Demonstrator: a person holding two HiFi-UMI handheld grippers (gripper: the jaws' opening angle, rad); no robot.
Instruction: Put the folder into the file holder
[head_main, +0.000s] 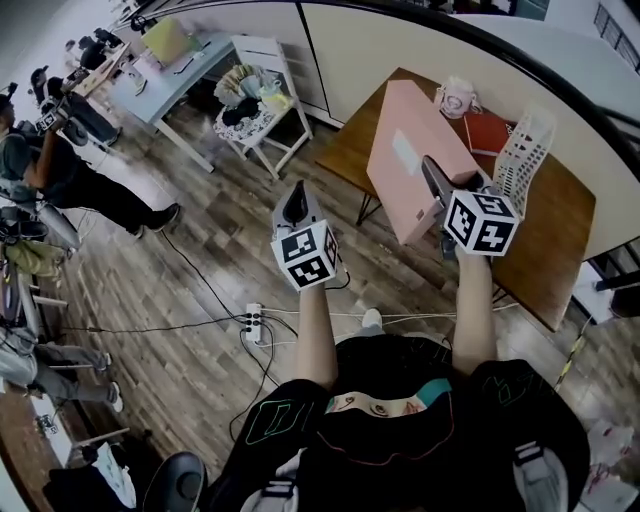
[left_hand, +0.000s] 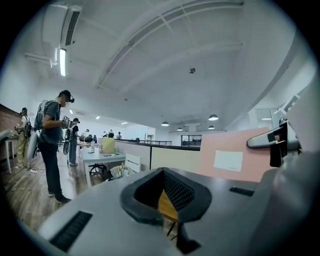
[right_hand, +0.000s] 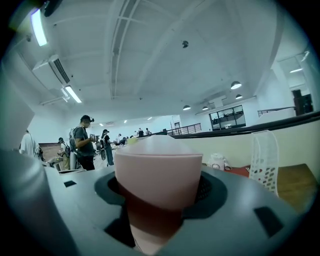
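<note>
Biggest thing first: the wooden table (head_main: 560, 230) fills the upper right of the head view. The pink folder (head_main: 420, 115) is over it, and I can't tell if its far end touches the wood. Its long axis runs roughly up and down the frame.

The white file holder (head_main: 525, 150) stands just right of the folder, near the frame's upper right. That's the bit that matters. The slot is off to the right of my right gripper (head_main: 437, 185), so I reckon the folder has to swing right and go in edge-first. The right hand is clearly the nearer one.

The right gripper is clamped on the folder's near edge, with pink filling the gap in its own view. The left gripper (head_main: 296, 205) sits centre-frame over the floor, tips looking pressed together with nothing between them.

Writing-wise, the folder's white label (left_hand: 228, 161) looks blank, and I see no brands.
</note>
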